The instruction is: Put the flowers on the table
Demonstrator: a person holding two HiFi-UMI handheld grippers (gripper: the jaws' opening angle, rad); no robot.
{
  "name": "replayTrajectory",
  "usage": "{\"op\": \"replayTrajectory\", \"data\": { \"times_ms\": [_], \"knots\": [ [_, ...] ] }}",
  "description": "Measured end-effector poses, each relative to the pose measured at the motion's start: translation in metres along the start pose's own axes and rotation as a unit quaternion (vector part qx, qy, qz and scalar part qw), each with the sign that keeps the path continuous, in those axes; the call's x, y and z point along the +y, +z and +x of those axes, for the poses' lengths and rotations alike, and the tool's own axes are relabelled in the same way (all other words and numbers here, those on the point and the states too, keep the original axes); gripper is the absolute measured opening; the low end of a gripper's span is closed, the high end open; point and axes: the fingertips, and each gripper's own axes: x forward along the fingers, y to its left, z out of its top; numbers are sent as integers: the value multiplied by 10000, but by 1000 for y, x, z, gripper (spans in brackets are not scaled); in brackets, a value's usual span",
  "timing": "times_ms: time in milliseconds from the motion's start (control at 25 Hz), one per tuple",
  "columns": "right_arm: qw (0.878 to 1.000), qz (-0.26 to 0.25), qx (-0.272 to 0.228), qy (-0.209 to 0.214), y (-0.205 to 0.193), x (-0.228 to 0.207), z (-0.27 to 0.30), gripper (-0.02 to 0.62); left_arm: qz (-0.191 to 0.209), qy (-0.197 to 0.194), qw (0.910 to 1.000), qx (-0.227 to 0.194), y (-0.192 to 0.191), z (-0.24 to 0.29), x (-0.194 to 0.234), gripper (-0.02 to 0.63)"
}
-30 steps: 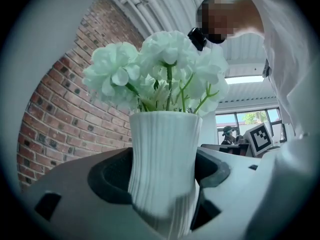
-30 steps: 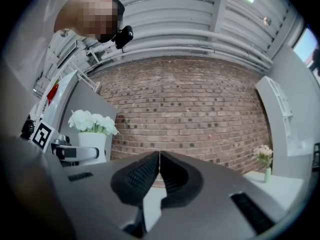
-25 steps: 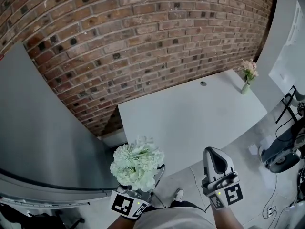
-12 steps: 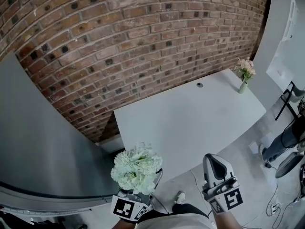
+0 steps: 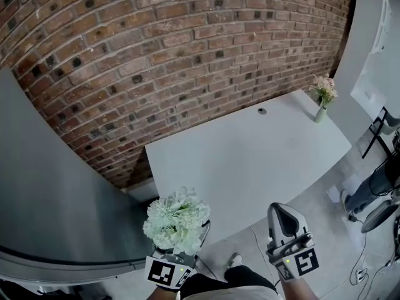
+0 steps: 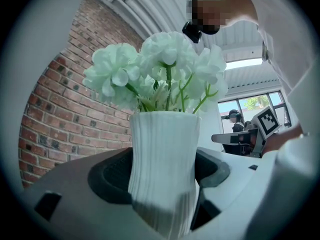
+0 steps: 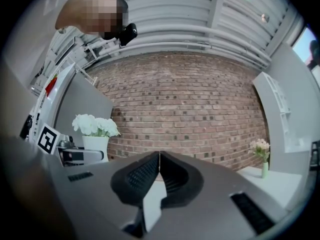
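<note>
Left claw [image 6: 161, 181] clamps vase [image 6: 164, 134] upright, flowers [image 6: 160, 66] topmost.

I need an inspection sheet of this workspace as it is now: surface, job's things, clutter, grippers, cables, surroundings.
Surface: white table, mostly bare.
Job's things: white flowers in a ribbed white vase, short of the table's near edge.
Clutter: small vase of pink flowers at the table's far right corner.
Grippers: left gripper shut on the ribbed white vase; right gripper shut, empty.
Cables: thin cables on the floor at right.
Surroundings: brick wall behind the table; grey panel at left.
</note>
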Motion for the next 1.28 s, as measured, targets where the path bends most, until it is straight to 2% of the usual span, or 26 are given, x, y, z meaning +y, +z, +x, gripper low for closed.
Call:
{"op": "replayTrajectory", "data": {
  "times_ms": [320, 560, 1280],
  "knots": [
    [10000, -17, 42, 78, -19, -3, 8, 17, 14, -13, 10000, 71, -19, 8, -1, 356],
    [9998, -17, 73, 164, -34, -7, 19, 17, 59, 125, 9999, 70, -39, 15, 11, 354],
    [10000, -26, 47, 62, -79, -21, 41, 18, 200, 168, 9995, 179, -106, 34, 35, 354]
  ]
}}
